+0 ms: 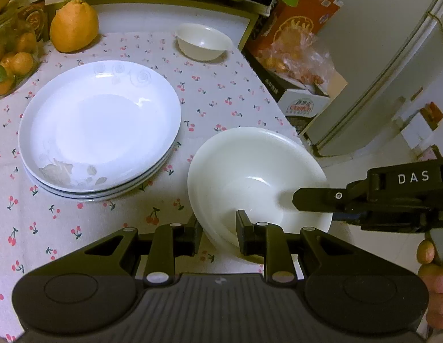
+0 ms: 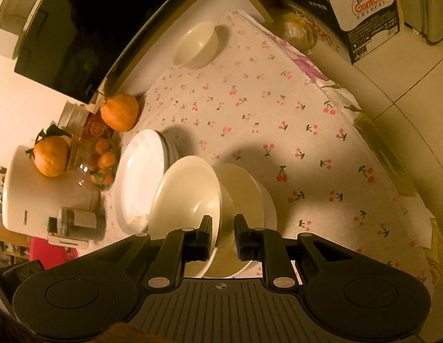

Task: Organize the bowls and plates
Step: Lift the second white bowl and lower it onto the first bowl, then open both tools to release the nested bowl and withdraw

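With the plates [image 1: 100,125] already stacked left of the left gripper [image 1: 218,234], both it and the right gripper [image 2: 223,235] pinched the bowl stack's [image 1: 250,177] rim, a lone small bowl [image 1: 203,41] ahead remaining.

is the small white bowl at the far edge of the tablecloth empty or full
Empty. The small white bowl stands upright on the cherry-print tablecloth, and the left wrist view looks into it: only bare white inside, nothing in it.
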The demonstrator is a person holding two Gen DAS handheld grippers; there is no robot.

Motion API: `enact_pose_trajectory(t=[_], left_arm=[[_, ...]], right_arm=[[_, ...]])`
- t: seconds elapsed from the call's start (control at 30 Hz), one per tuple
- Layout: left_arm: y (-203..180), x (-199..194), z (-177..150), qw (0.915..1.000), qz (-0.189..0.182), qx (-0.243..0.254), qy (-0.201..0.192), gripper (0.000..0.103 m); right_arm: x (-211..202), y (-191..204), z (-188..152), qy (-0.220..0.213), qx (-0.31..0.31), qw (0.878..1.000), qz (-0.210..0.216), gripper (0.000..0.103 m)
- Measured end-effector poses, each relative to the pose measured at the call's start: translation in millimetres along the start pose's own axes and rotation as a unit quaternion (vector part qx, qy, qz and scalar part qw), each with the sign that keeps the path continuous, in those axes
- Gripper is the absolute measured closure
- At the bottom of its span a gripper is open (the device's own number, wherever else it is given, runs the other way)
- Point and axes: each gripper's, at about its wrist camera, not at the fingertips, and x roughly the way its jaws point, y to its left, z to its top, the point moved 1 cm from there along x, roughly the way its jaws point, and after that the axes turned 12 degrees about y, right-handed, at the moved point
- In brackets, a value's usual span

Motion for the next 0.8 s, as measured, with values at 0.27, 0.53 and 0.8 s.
enact_pose_trajectory(t=[0.27,0.53,0.8], left_arm=[[-3,5,-1,0.9999,0.009,0.006,0.007,0.081],[-5,10,-3,0.9996,0.019,0.012,0.014,0.082],[-6,12,-4,0.9995,0.024,0.014,0.016,0.082]], right_arm=[[3,0,0,0.005,-0.008,1.0,-0.018,0.085],[1,1,0,0.001,-0.017,0.999,-0.034,0.084],[-5,-5,4,-0.004,-0.005,1.0,-0.026,0.084]])
